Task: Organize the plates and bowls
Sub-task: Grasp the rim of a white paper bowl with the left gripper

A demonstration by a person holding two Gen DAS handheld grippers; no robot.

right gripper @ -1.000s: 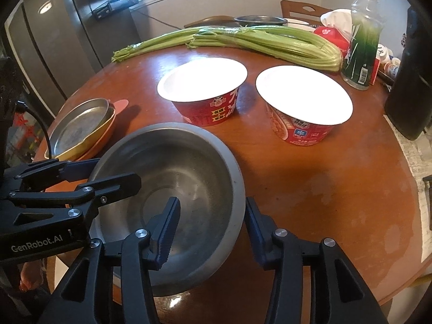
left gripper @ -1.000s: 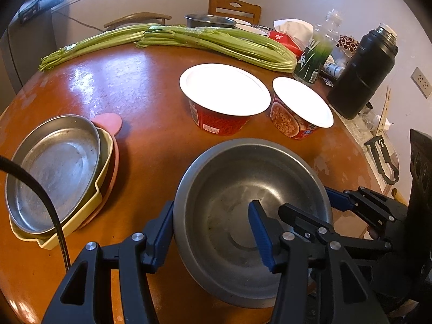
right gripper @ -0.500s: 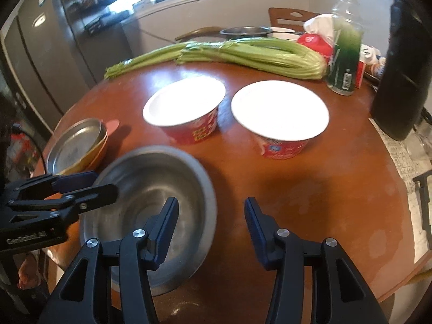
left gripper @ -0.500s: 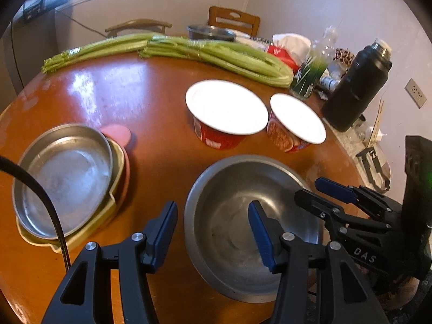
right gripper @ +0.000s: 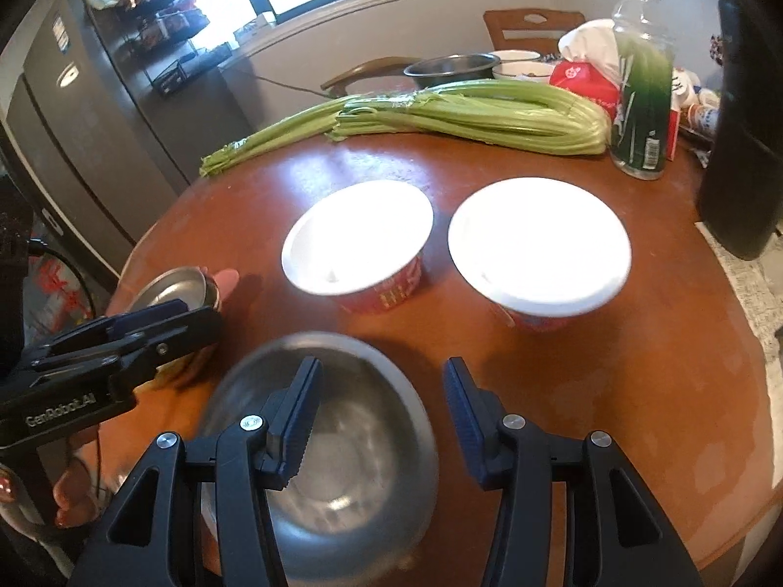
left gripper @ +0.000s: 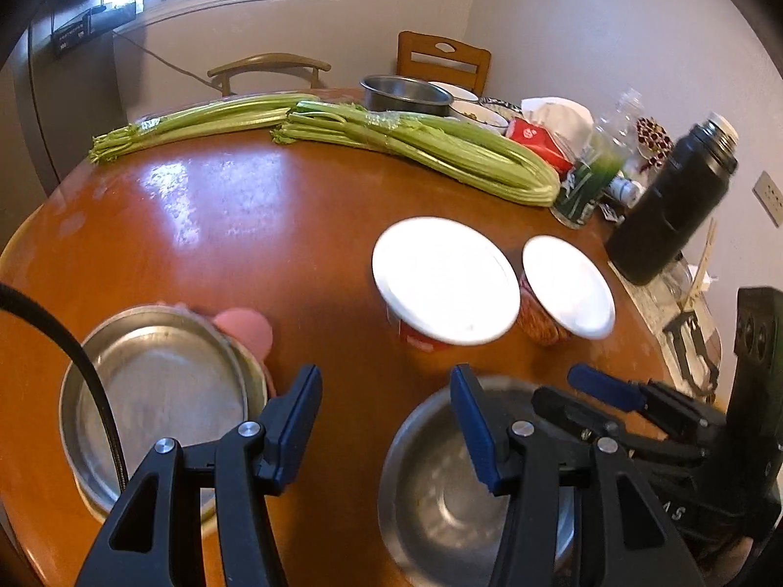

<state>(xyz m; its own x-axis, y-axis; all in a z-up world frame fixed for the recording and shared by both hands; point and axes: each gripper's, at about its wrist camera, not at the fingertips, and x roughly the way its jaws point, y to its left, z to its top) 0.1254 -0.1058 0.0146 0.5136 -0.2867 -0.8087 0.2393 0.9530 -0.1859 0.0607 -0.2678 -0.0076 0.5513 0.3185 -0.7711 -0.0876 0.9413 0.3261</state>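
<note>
Steel bowl (right gripper: 337, 460) sits at six o'clock on the surface (right gripper: 611, 381), beneath both empty, parted claws, right claw (right gripper: 379, 403) nearer than left claw (left gripper: 386, 420).

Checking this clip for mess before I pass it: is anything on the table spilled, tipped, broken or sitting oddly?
No spill, tipping or damage shows. The steel bowl sits upright near the table edge, and both red cups stand upright. Only the plate stack looks slightly uneven: a pink piece pokes out from beneath it.
</note>
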